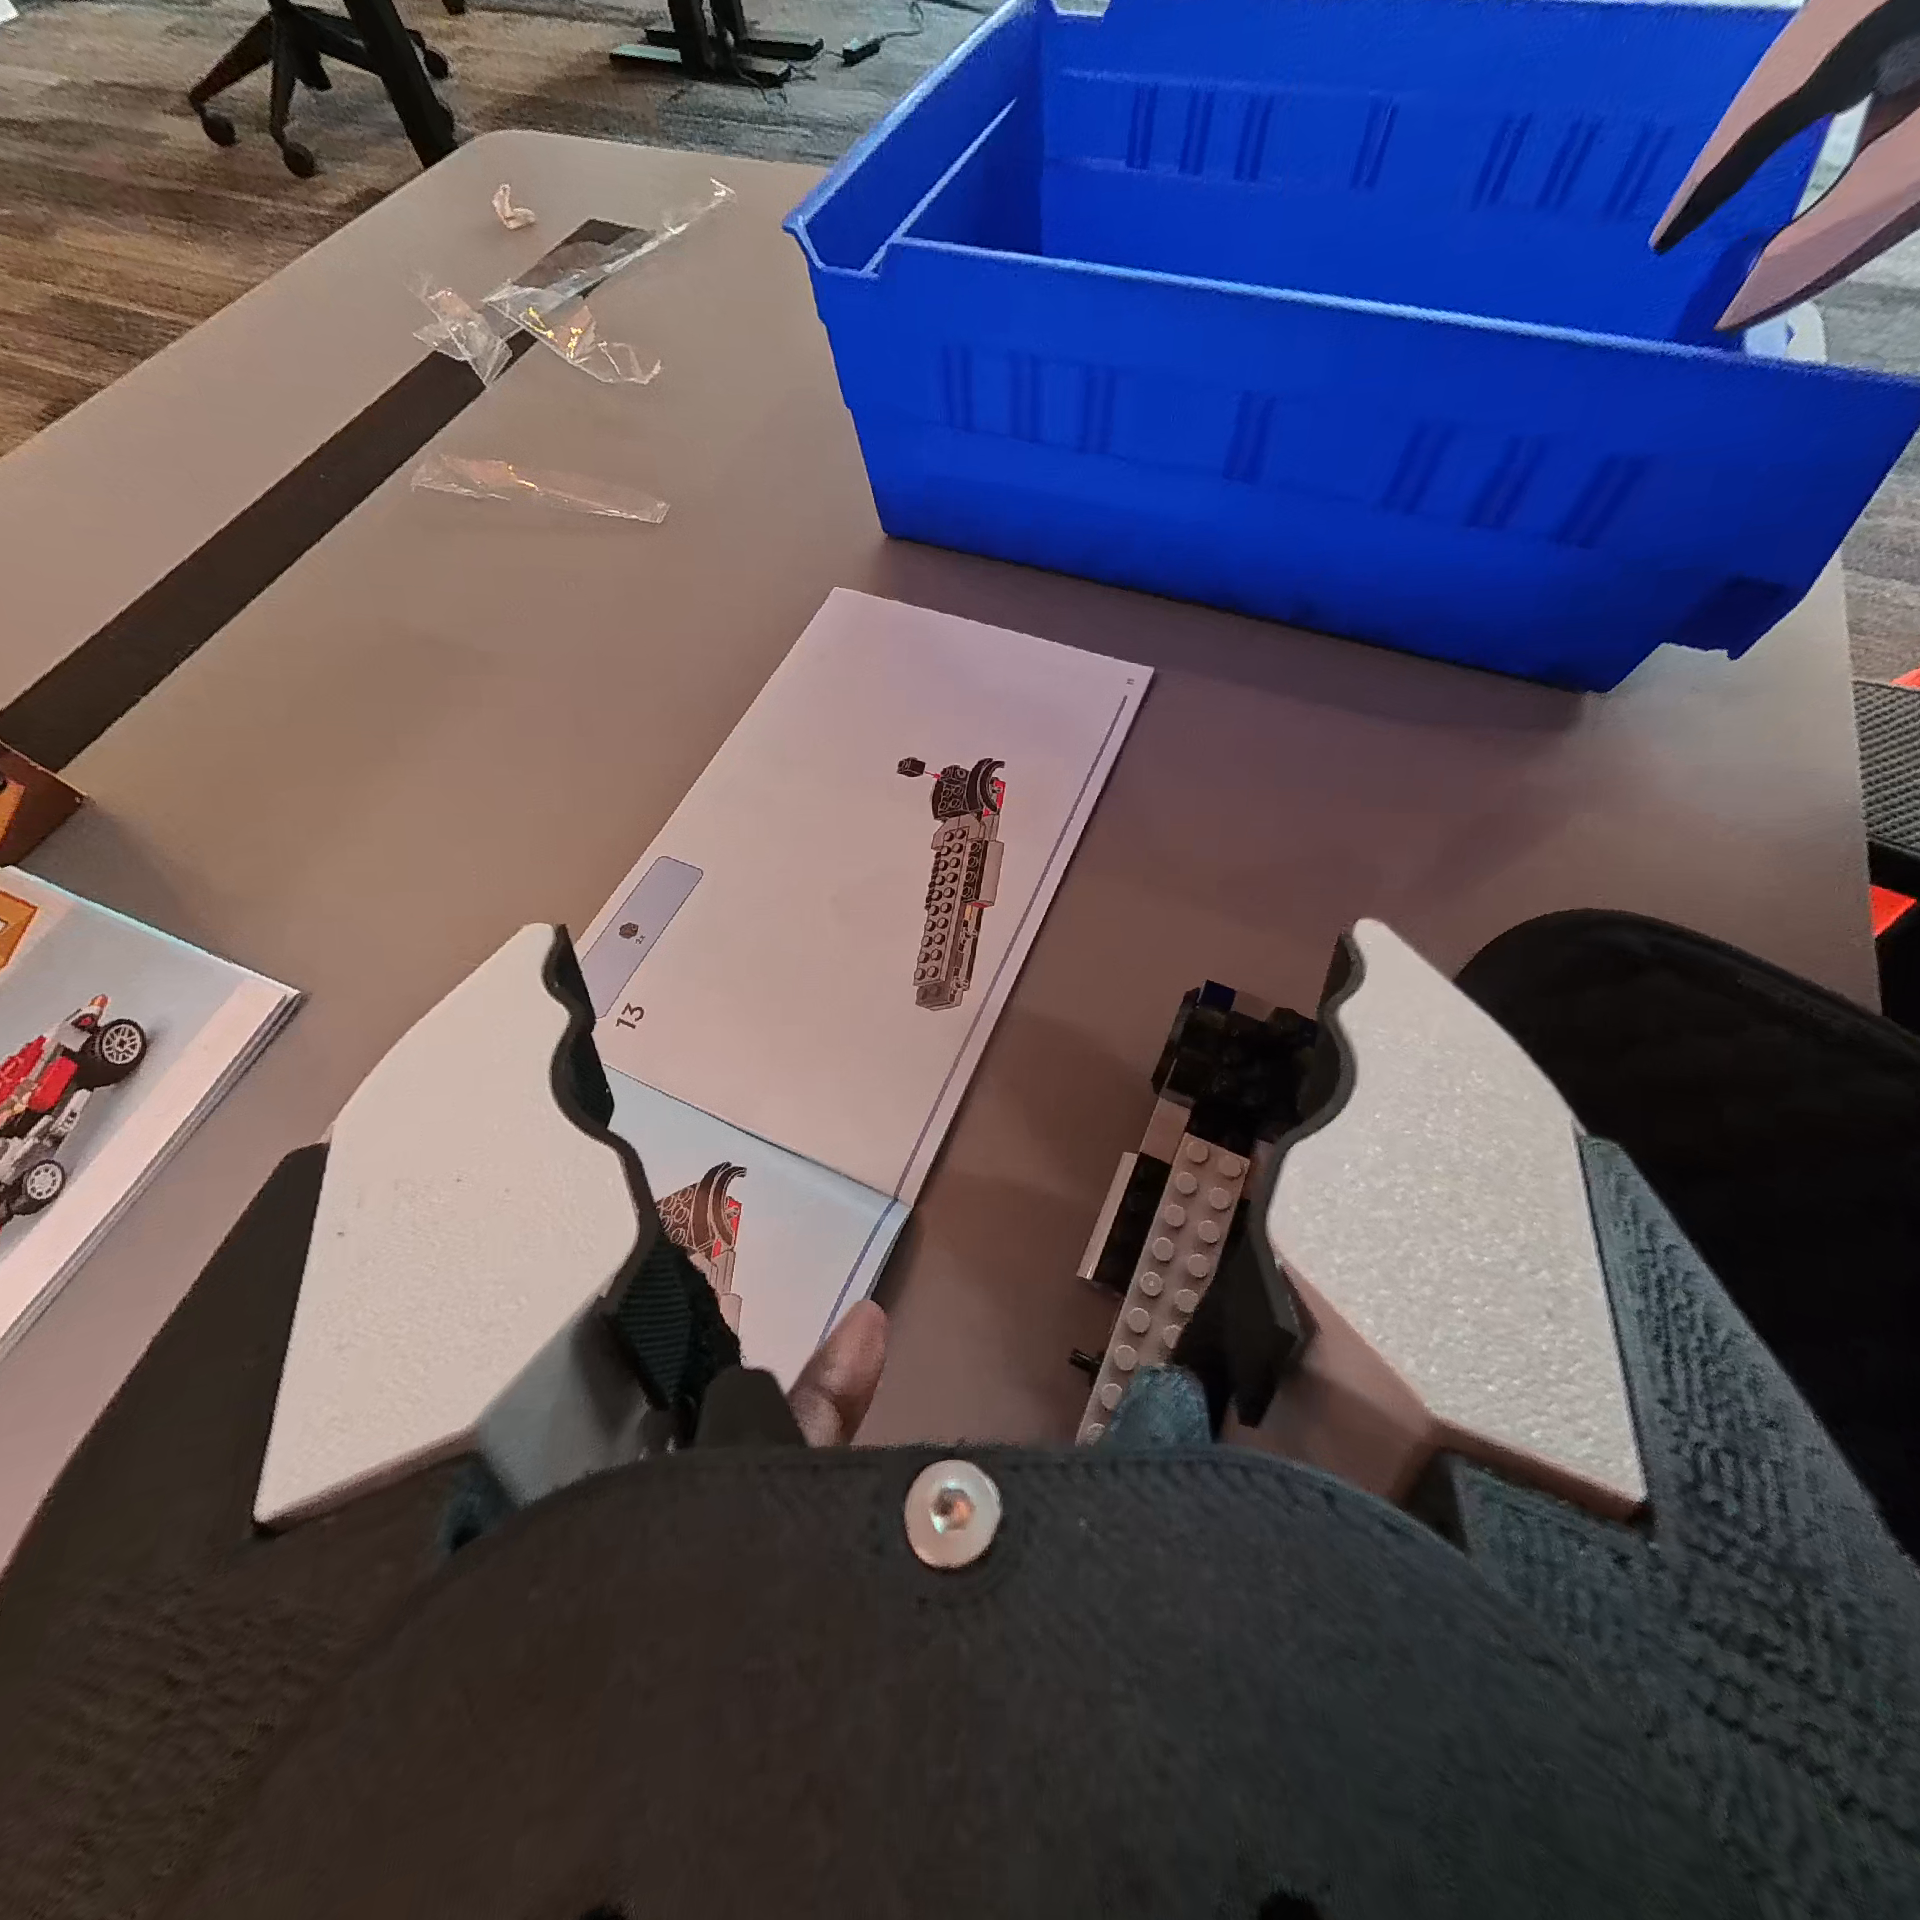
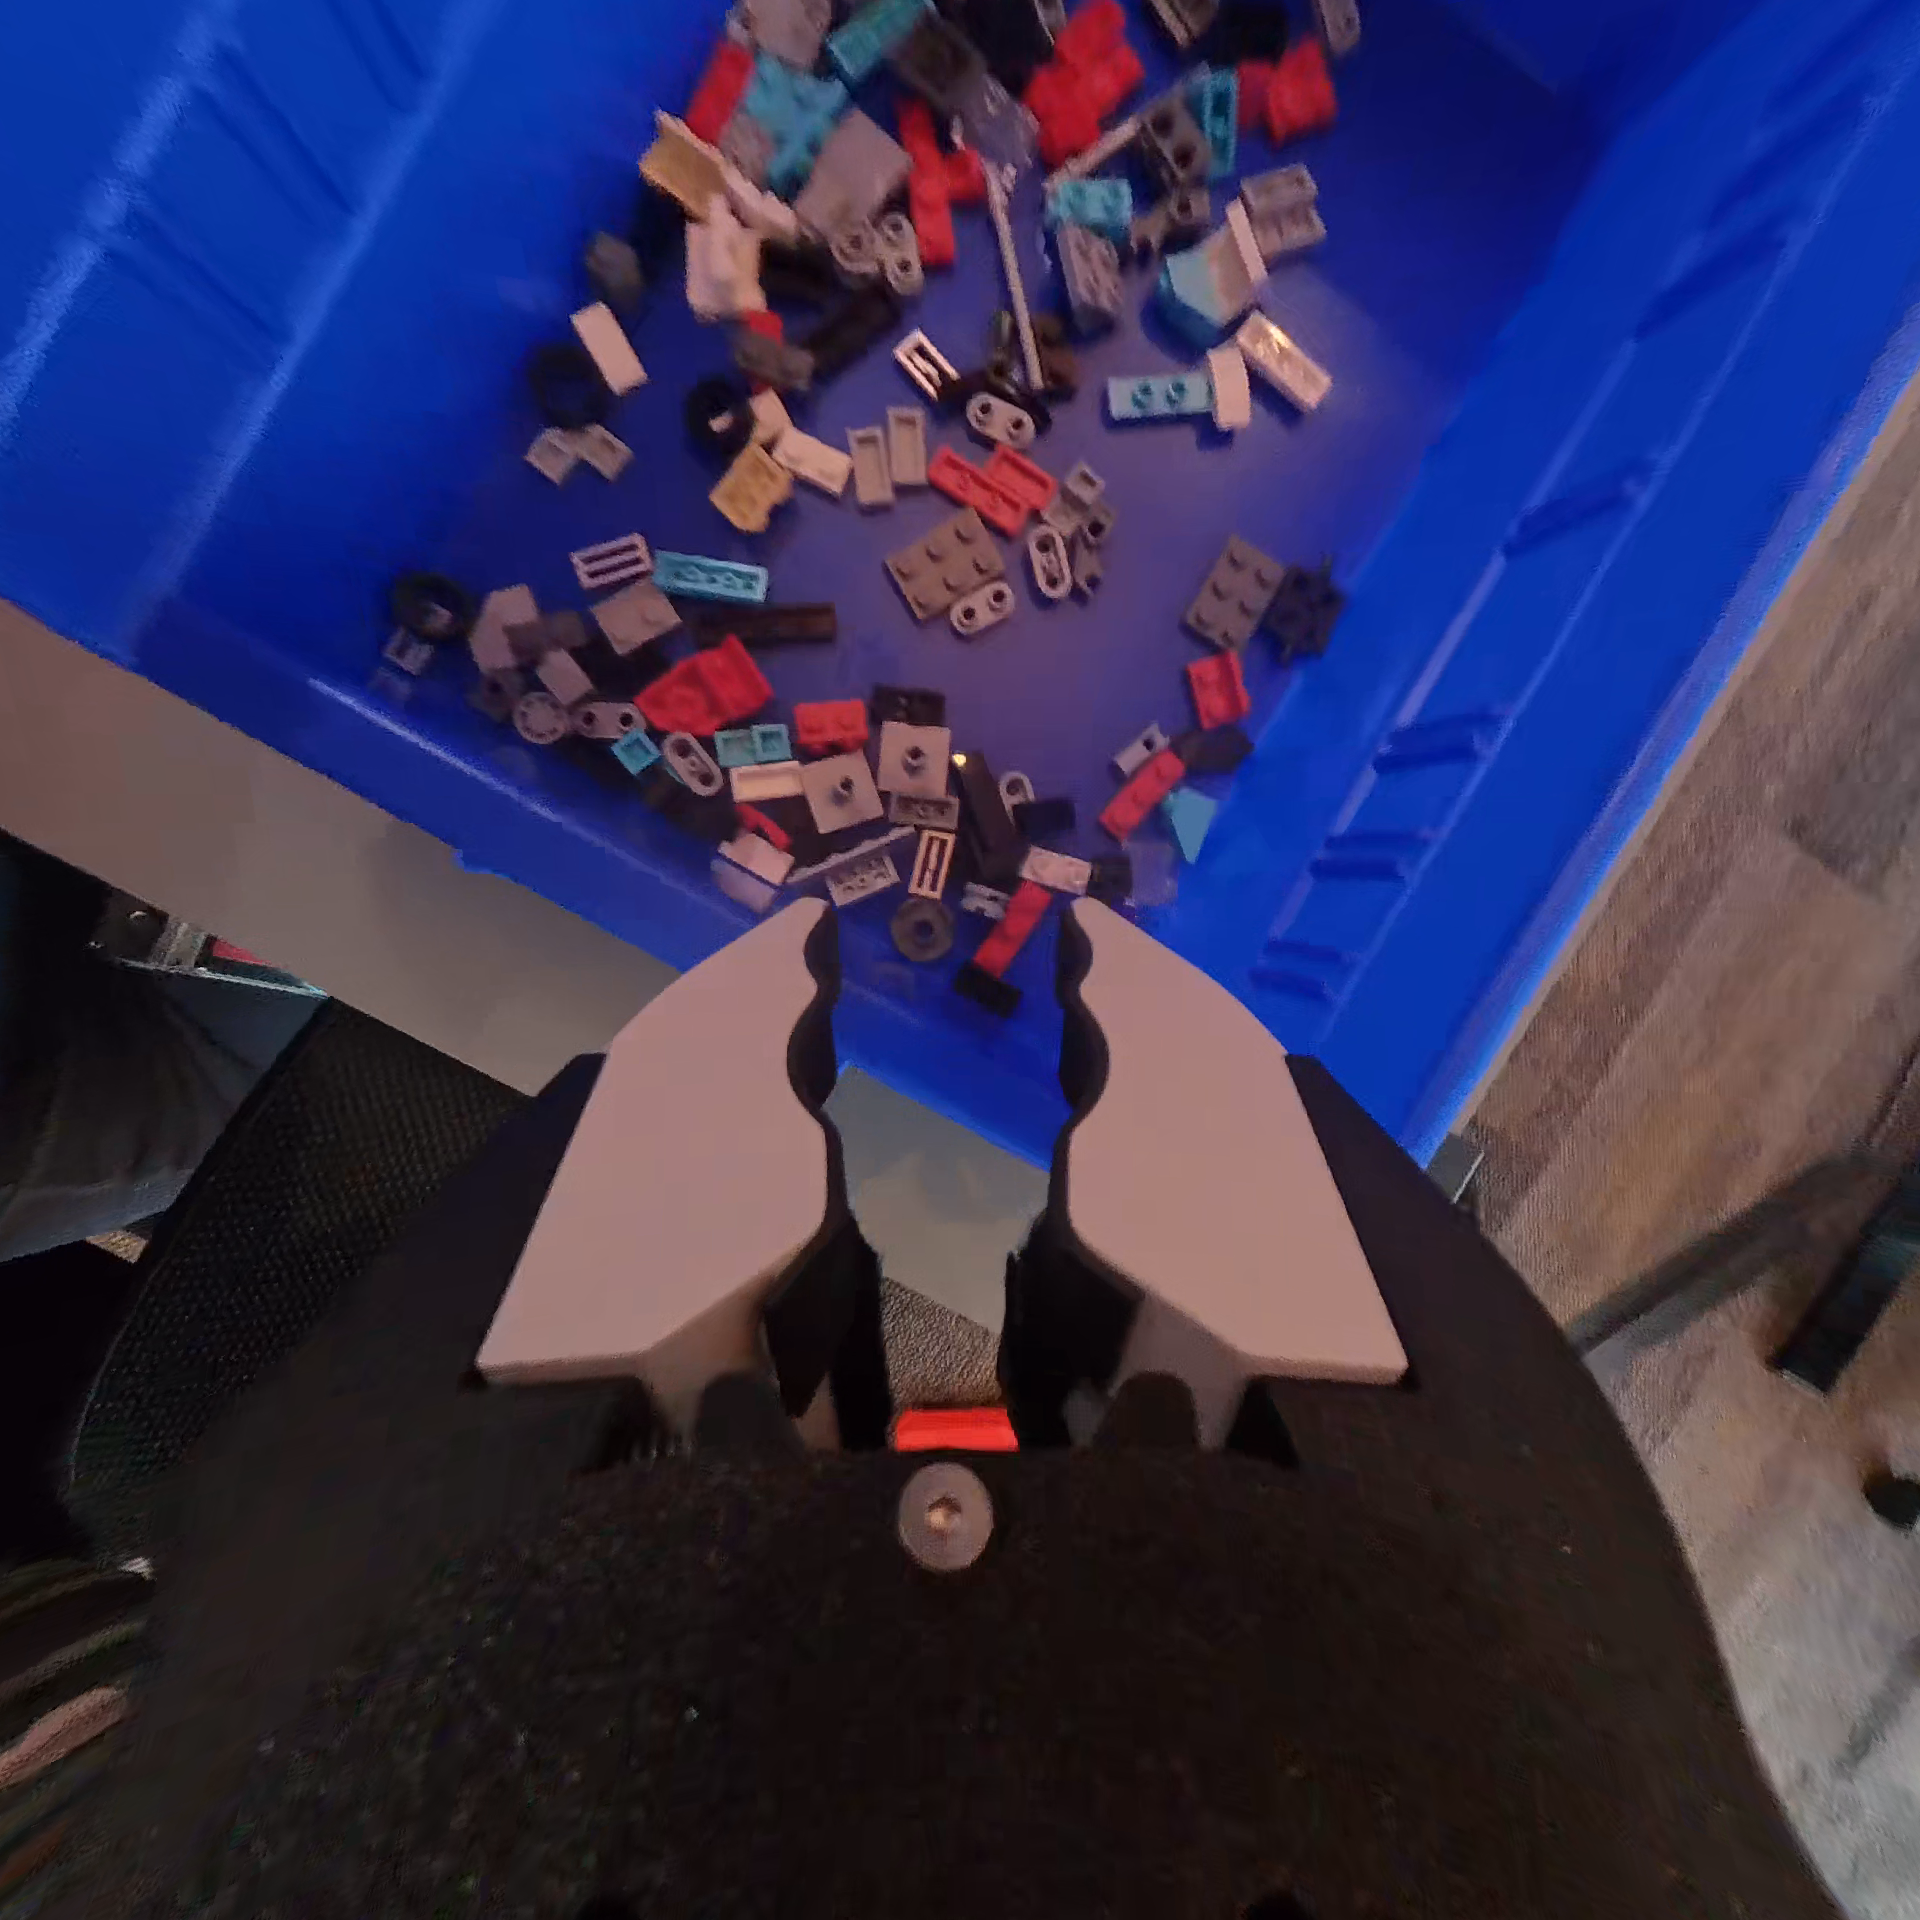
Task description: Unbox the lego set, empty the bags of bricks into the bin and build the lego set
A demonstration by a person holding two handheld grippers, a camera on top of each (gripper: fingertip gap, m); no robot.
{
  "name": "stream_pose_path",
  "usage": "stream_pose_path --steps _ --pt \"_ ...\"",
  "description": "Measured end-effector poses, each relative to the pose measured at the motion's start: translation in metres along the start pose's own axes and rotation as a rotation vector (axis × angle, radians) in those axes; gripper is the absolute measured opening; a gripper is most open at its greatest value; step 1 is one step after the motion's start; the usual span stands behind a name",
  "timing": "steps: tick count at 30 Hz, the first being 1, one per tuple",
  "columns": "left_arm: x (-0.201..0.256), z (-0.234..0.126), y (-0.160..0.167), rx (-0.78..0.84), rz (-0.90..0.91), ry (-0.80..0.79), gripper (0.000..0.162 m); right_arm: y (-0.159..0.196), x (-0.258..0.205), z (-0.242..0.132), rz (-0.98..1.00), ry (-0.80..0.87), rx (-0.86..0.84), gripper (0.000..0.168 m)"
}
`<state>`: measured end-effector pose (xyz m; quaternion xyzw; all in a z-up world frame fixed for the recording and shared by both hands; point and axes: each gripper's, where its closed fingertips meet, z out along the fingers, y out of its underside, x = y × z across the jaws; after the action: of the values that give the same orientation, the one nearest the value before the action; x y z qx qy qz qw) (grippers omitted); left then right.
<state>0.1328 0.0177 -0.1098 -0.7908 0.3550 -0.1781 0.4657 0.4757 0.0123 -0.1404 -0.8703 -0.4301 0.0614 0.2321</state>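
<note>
In the left wrist view my left gripper (image 1: pixel 951 935) is wide open and low over the table. A partly built long grey and black lego model (image 1: pixel 1184 1195) lies on the table just inside its right finger, close against it. The open instruction booklet (image 1: pixel 883 883) lies under the left finger. The blue bin (image 1: pixel 1351 416) stands behind. My right gripper (image 1: pixel 1787 177) shows over the bin's far right corner. In the right wrist view my right gripper (image 2: pixel 948 914) is open and empty above the bin (image 2: pixel 260 312). Several loose bricks (image 2: pixel 935 468) lie on the bin floor, with a red plate (image 2: pixel 1013 925) below the tips.
Empty clear plastic bags (image 1: pixel 540 322) lie on the grey table (image 1: pixel 416 675) at the back left. A second booklet with a car picture (image 1: pixel 104 1091) lies at the left edge. A person's fingertip (image 1: pixel 842 1371) rests by the booklet. Office chair legs (image 1: pixel 312 73) stand on the floor beyond. The red plate (image 2: pixel 1013 925) lies some 5 cm from my right tips, 35 cm from my left tips.
</note>
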Motion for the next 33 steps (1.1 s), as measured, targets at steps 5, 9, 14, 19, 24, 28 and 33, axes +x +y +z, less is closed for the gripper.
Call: stream_pose_path --steps 5,9,14,19,24,28,33 --pt "0.0 0.001 0.002 0.0 -0.009 0.006 0.129 0.002 0.011 0.005 0.121 0.074 -0.031 0.035" --pt "0.0 0.002 0.003 -0.004 -0.008 0.009 0.126 0.01 0.02 0.01 0.152 0.147 -0.102 0.024" --pt "0.0 0.0 0.005 -0.004 -0.01 0.012 0.124 0.018 0.028 0.004 0.127 0.202 -0.148 0.012" --pt "0.0 0.001 0.005 0.005 -0.012 0.015 0.122 0.013 0.019 0.011 0.19 0.103 -0.151 0.014" --pt "0.001 -0.001 0.004 0.012 0.007 0.021 0.12 0.011 0.037 0.027 0.13 0.239 -0.217 0.014" --pt "0.0 -0.004 0.007 0.01 0.003 0.02 0.12 0.015 0.042 0.035 0.118 0.285 -0.299 0.017" --pt "-0.002 -0.007 0.009 0.018 -0.004 0.02 0.119 0.015 0.051 0.041 0.179 0.358 -0.328 0.014"
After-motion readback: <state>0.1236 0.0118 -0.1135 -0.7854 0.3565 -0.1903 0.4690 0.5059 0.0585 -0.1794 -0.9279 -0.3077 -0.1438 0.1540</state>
